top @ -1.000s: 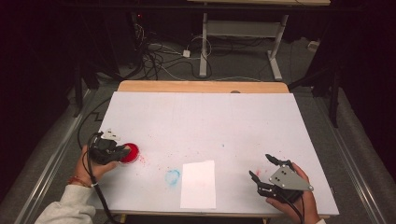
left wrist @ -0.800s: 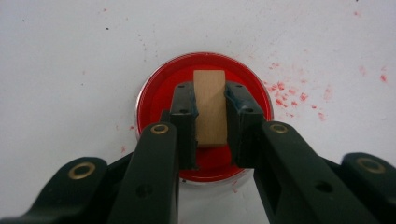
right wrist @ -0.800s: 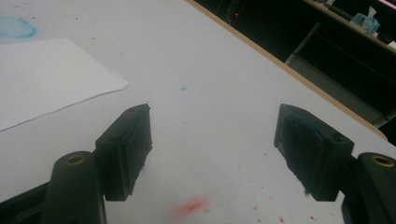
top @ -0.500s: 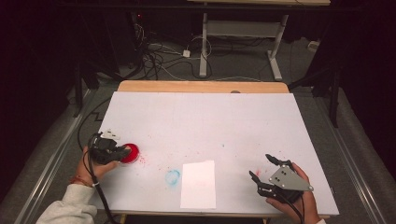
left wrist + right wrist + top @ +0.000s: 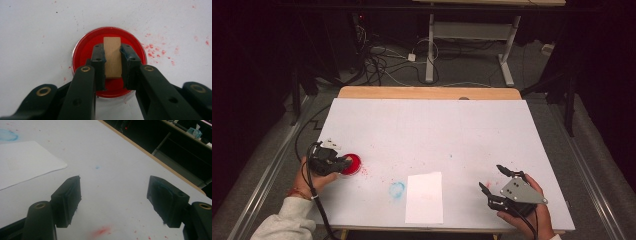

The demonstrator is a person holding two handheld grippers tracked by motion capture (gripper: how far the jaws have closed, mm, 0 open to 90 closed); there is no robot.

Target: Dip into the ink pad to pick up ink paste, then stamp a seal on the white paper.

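Your left gripper point(image 5: 112, 61) is clamped on a small tan wooden block point(image 5: 112, 56), likely a stamp, and holds it over the round red ink dish point(image 5: 85, 52). The dish sits near the left edge of the white table point(image 5: 432, 130), well to the left of the white sheet of paper point(image 5: 425, 197). You appear to be at the inking step: the block is pressed into or poised just above the red ink; which one is hard to tell. Next, lift the block straight up, keep it level, carry it right to the paper, and press down squarely.

Your right gripper point(image 5: 497, 186) rests well to the right of the paper, its jaws apart and empty.

The block's underside is hidden, so any design or ink on it cannot be seen. A faint blue ring point(image 5: 396, 189) lies just left of the paper.
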